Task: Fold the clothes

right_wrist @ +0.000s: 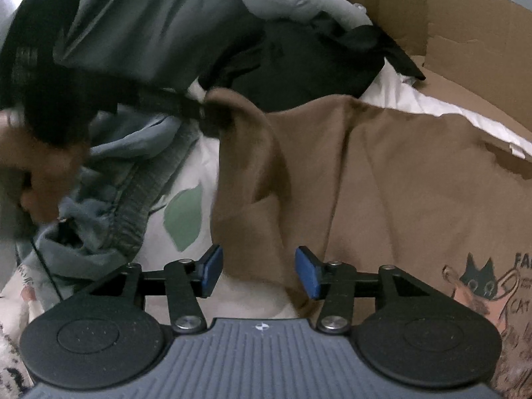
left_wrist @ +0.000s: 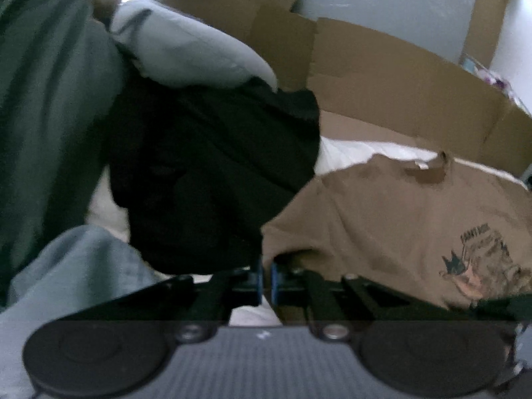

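**Brown T-shirt pinched at one edge on a cluttered bed**

A white bed sheet (right_wrist: 196, 166) printed with a green leaf shape covered the surface, with flattened cardboard (left_wrist: 382, 76) propped behind it against a pale wall. Spread across the sheet lay a brown T-shirt (right_wrist: 399, 183) with a cat graphic near its lower right, its neck opening turned toward the cardboard. A heap of other clothes sat to its left: a black garment (left_wrist: 212, 173), a pale grey garment (left_wrist: 189, 56) on top of that, a dark green garment (left_wrist: 50, 99) at the far left, and a blue-grey sweatshirt (right_wrist: 109, 193) with a ribbed hem lying nearest the camera in the right wrist view.

In the left wrist view the left gripper (left_wrist: 266, 281) had its blue-padded fingers drawn narrow, nearly together, at the edge of the brown T-shirt; the right wrist view showed that same edge lifted into a raised fold where the dark fingers pinched it, just beside the black garment. A hand (right_wrist: 43, 166) appeared blurred at the left of that view.

The right gripper (right_wrist: 259, 271) hovered with its fingers spread wide, holding nothing, above the lower left edge of the brown T-shirt where the cloth met the sheet.
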`<action>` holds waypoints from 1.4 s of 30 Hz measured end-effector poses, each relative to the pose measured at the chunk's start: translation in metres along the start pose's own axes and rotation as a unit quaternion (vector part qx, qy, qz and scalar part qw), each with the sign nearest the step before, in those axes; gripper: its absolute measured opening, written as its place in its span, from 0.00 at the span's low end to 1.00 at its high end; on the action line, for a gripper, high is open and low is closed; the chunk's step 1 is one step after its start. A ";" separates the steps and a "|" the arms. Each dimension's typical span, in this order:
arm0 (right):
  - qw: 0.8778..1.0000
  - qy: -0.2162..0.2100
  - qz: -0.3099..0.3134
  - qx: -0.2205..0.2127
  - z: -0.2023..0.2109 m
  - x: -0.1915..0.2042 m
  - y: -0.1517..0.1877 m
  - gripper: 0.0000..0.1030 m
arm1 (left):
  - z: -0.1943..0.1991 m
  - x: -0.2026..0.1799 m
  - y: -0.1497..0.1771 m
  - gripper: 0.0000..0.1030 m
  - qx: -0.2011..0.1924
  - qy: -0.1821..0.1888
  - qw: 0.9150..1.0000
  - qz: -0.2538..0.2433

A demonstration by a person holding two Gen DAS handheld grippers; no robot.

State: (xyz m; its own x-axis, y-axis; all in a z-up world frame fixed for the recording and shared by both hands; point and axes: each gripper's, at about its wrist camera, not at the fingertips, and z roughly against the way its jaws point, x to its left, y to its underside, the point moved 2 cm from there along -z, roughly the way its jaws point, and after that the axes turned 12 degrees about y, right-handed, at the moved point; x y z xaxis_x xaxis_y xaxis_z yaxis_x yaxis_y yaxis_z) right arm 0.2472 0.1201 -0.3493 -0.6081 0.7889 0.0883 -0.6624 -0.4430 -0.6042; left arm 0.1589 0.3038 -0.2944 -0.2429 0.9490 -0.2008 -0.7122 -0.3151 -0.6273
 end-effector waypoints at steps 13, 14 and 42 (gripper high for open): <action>1.000 -0.009 -0.027 0.008 -0.001 0.004 0.007 0.54 | 0.019 0.025 0.007 0.39 0.002 -0.048 0.996 0.070; 0.999 -0.012 -0.035 0.010 0.000 0.003 0.009 0.54 | 0.020 0.024 0.010 0.40 0.002 -0.045 0.996 0.074; 0.990 -0.106 -0.076 -0.044 -0.020 0.045 0.006 0.54 | 0.106 0.000 0.070 0.63 -0.066 -0.057 0.987 0.137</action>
State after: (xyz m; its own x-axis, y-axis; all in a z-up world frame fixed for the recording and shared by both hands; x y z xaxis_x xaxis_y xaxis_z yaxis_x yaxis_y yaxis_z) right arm 0.2245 0.1614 -0.3653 -0.5892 0.7321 0.3419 -0.7177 -0.2798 -0.6377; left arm 0.0388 0.2810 -0.2588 -0.4929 0.8182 -0.2958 -0.5189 -0.5494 -0.6549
